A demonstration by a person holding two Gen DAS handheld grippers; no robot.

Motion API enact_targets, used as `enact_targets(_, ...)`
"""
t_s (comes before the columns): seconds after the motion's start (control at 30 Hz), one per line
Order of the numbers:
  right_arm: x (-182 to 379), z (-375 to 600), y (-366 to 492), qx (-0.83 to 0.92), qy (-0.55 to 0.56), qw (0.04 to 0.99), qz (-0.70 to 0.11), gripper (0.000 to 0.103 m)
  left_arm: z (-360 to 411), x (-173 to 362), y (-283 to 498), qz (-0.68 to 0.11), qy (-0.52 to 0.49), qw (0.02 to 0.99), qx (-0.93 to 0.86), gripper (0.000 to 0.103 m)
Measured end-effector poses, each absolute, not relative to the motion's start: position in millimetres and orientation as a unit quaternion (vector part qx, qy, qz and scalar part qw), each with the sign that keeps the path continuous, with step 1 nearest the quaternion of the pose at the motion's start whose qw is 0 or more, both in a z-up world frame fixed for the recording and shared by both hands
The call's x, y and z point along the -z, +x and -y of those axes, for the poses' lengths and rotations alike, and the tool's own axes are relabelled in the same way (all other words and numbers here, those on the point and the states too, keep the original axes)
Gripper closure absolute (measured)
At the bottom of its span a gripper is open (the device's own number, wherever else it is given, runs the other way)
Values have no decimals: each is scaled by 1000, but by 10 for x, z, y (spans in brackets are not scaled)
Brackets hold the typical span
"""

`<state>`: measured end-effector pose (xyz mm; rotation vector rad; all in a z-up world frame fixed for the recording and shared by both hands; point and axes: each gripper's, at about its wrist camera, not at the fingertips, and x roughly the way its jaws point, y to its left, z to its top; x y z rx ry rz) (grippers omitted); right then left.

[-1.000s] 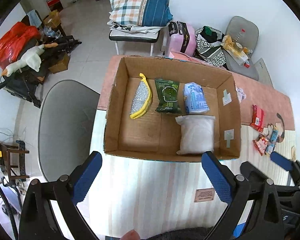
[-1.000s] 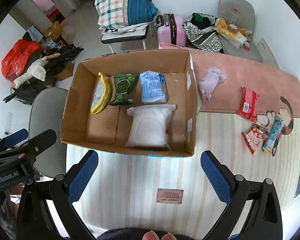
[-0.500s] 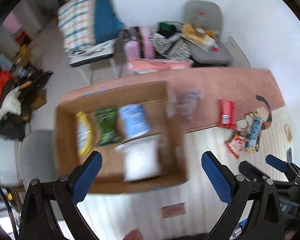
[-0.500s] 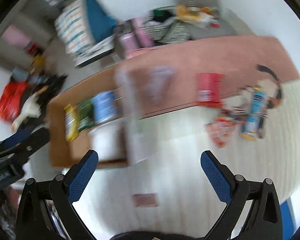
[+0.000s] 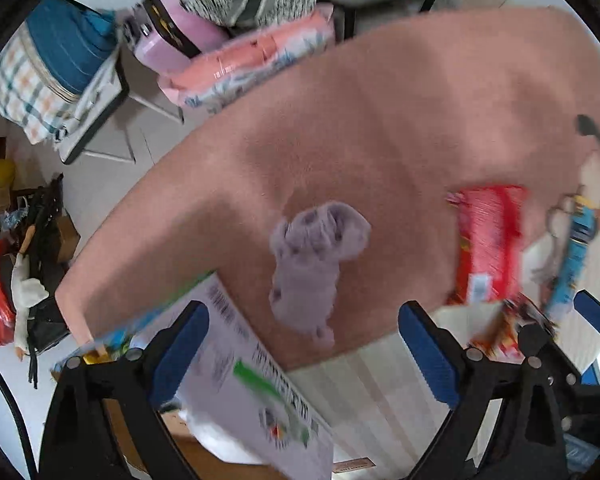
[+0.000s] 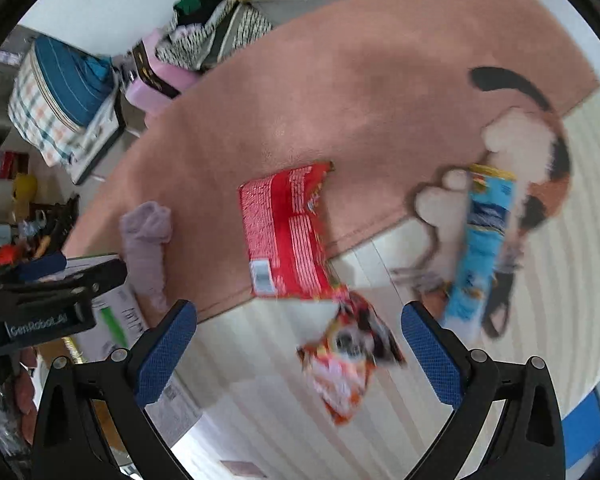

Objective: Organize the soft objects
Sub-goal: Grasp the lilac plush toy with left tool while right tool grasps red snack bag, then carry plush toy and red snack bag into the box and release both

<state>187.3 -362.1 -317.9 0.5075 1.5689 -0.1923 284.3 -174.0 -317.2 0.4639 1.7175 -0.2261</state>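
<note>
A lilac plush toy (image 5: 316,264) lies on the pink rug (image 5: 400,128), just ahead of my open, empty left gripper (image 5: 304,356); it also shows in the right wrist view (image 6: 148,248). My right gripper (image 6: 298,354) is open and empty above an orange snack bag (image 6: 348,364). A red snack packet (image 6: 288,232) and a blue packet (image 6: 484,248) lie ahead of it. The cardboard box's white side (image 5: 252,384) is under the left gripper.
The left gripper's body (image 6: 48,300) shows at the left of the right wrist view. A pink suitcase (image 5: 172,36), a chair with a plaid bundle (image 5: 48,60) and clutter stand beyond the rug. Striped matting (image 6: 560,280) lies to the right.
Both grippers have swung right and forward, away from the box's inside and toward the plush toy and snack packets. Both stay open.
</note>
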Motion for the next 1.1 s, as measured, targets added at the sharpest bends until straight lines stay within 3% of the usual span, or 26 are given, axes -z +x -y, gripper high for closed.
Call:
enact_targets(0.27,3733,3489,2119,79,218,644,-729,3,1763,3730,2947,-787,209,572,102,6)
enact_targets(0.33,3838,3443,2176,77,216,638,-735,9,1778,3812,2959,-792,204,568,99,24)
enact_targets(0.37,3900,3432,2208,78,213,634,-740,18,1773,3846,2957,-796,200,562,97,43)
enact_targets(0.4,3957,3431,2236,81,209,631,-743,24,1762,3882,2946,-802,197,556,95,57)
enact_targets(0.47,4029,3376,2255,85,201,628,-747,29,1761,3931,2908,-802,205,554,89,65)
enact_targets(0.53,4064,3323,2260,99,182,630,-748,34,1746,3908,2893,-797,199,562,89,67)
enact_targets(0.6,4073,3285,2274,108,169,635,-746,47,1725,3861,2885,-793,193,572,85,69)
enact_targets(0.7,4028,3252,2212,107,175,641,-739,54,1694,3676,2842,-781,170,595,88,70)
enact_targets(0.93,3395,2986,1884,59,187,685,-702,55,1345,2571,2443,-722,71,677,128,70)
enact_targets(1.1,2739,2499,1596,-4,180,725,-665,55,608,1849,1981,-674,35,729,111,70)
